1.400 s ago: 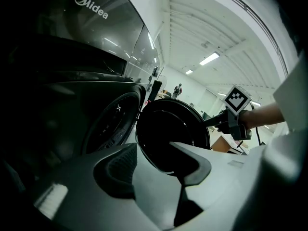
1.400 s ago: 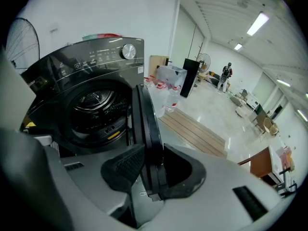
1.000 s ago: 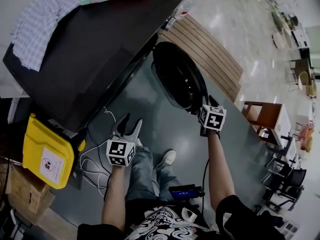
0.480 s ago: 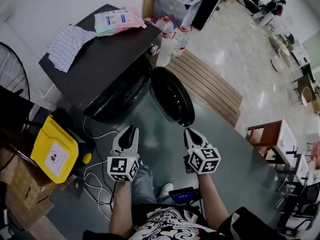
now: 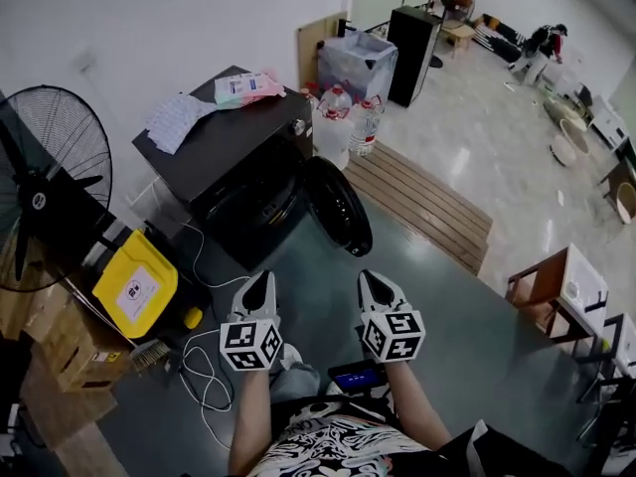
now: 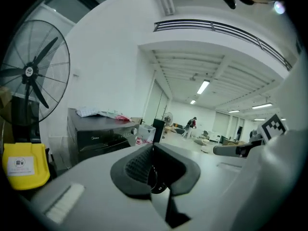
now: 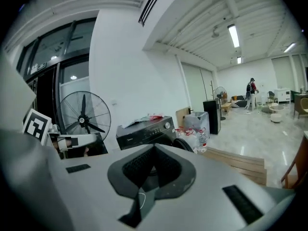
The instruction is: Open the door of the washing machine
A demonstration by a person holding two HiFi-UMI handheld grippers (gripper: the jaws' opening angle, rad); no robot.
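The black washing machine (image 5: 234,162) stands by the wall, and its round door (image 5: 339,207) hangs wide open to the right of the drum opening. Both grippers hover side by side well in front of it, touching nothing. My left gripper (image 5: 260,279) is shut and empty, and so is my right gripper (image 5: 369,278). In the left gripper view the shut jaws (image 6: 153,147) point toward the machine (image 6: 96,134). In the right gripper view the shut jaws (image 7: 154,147) point at the machine (image 7: 144,133), with the open door (image 7: 185,145) just beside them.
A standing fan (image 5: 48,197), a yellow container (image 5: 136,284) and cardboard boxes (image 5: 55,366) stand at the left. Cables (image 5: 199,366) lie on the floor. Water bottles (image 5: 338,117) and a wooden pallet (image 5: 427,202) lie beyond the door. A wooden stool (image 5: 556,286) stands at the right.
Both grippers have risen and drawn back from the machine, the right one leaving the door's edge. Both jaws have closed. The head view has lifted and shows more of the room.
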